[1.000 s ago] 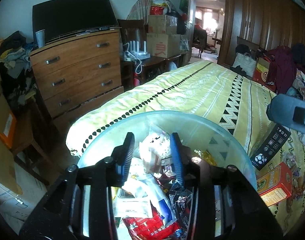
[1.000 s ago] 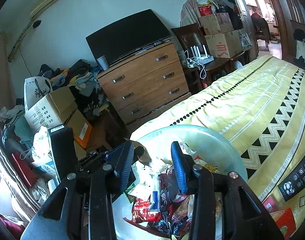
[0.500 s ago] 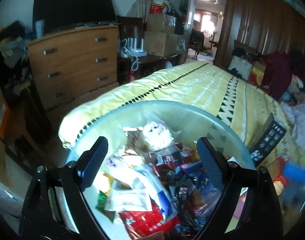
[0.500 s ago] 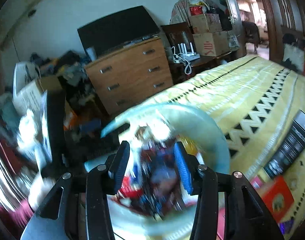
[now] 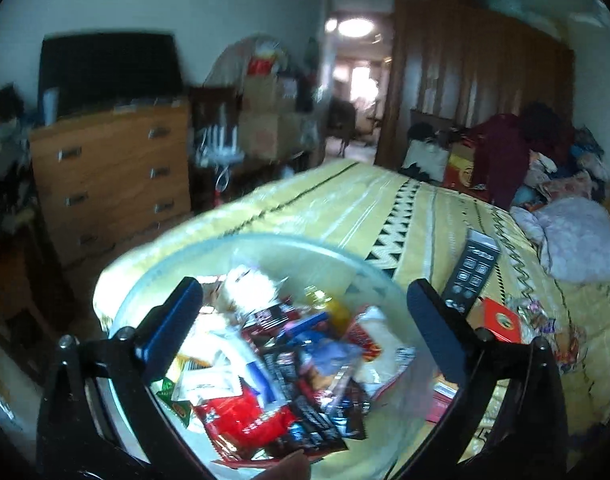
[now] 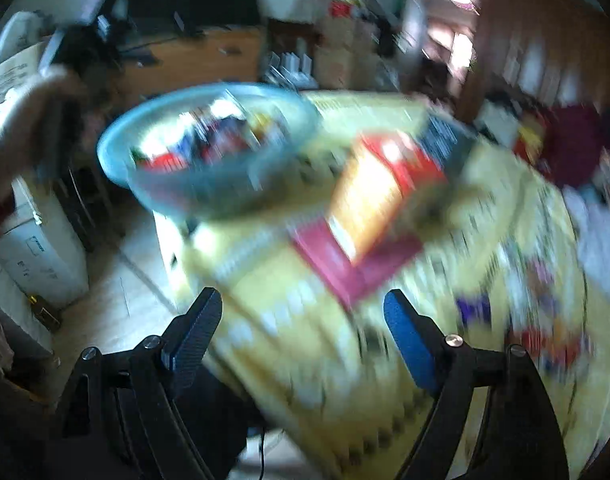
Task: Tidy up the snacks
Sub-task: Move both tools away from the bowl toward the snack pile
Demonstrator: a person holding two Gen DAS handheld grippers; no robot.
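Left gripper (image 5: 305, 312): jaws have just been opening and now stand spread wide, nothing between the pads. Directly ahead and below it, the bowl (image 5: 265, 242), a pale blue translucent basin at the corner of the bed (image 5: 365, 200), heaped with snack packets (image 5: 241, 412).

Risk, left: the bowl sits close to the bed's edge, floor just beyond. A push from the spread fingers, or weight put on the soft cover, could tip it and spill the packets. The loose pile may also shift, so one packet could drag others out.

Right gripper (image 6: 301, 328): jaws have just been opening, spread, empty; view heavily blurred. Ahead of it, an orange-and-red box (image 6: 369, 192) lies on a dark red flat item (image 6: 345, 264). More packets (image 6: 545, 320) lie scattered to its right.

Box, orientation: lying flat, long axis running from near the right gripper up and away to its right. Which end is the top cannot be told.

Risk, right: in this blur, the jaws may arrive across the long axis badly, or nudge the box into the bowl beyond it.
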